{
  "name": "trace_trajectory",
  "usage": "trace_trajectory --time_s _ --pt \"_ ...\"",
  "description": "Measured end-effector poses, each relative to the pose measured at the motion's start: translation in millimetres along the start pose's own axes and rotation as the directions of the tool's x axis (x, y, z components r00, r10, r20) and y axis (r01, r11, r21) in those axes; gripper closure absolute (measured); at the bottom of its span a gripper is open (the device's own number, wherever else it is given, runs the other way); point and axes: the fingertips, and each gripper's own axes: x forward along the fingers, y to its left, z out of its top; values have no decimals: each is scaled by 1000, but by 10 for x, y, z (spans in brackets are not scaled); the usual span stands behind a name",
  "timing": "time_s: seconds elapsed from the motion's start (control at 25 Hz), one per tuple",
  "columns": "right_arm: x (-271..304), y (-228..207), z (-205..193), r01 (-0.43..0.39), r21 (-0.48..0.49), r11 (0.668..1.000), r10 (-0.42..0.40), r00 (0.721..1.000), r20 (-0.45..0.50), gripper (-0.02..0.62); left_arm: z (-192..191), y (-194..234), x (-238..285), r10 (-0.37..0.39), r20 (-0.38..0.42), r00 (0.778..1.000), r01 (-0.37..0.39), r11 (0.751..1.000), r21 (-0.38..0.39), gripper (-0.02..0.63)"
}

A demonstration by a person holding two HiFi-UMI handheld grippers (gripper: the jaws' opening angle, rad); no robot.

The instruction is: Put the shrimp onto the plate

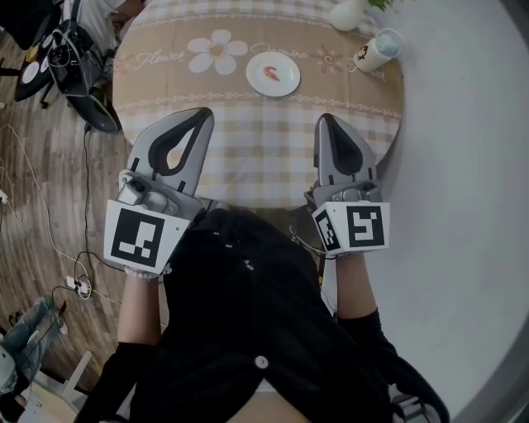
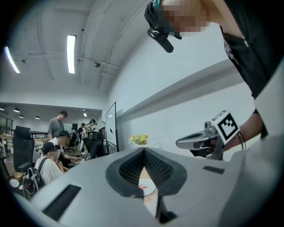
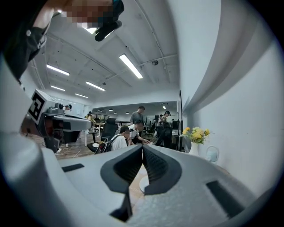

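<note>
A small white plate (image 1: pixel 273 73) sits on the checked tablecloth near the far middle of the table, and an orange-red shrimp (image 1: pixel 271 73) lies on it. My left gripper (image 1: pixel 201 115) hovers over the table's near edge, shut with nothing in it. My right gripper (image 1: pixel 325 120) is level with it on the right, also shut and empty. In the left gripper view the plate (image 2: pixel 148 185) and shrimp (image 2: pixel 142 187) show through the gap below the closed jaws. In the right gripper view a sliver of the plate (image 3: pixel 142 185) appears below the jaws.
A white vase (image 1: pixel 347 12) with yellow flowers and a paper cup (image 1: pixel 378 49) stand at the table's far right. A chair and bags (image 1: pixel 74 66) and cables (image 1: pixel 78 285) lie on the wooden floor at left. People sit at desks (image 3: pixel 126 135) beyond the table.
</note>
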Motion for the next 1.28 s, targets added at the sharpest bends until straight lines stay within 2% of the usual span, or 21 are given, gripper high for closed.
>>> trace_trajectory --time_s 0.4,1.28 --pt "67 160 67 -37 -34 999 38 999 25 594 -52 13 -71 14 -5 1000 -14 1000 0 604" --pt "114 214 130 -45 -48 998 47 998 34 595 -60 14 -80 9 2 1000 -9 1000 -7 604"
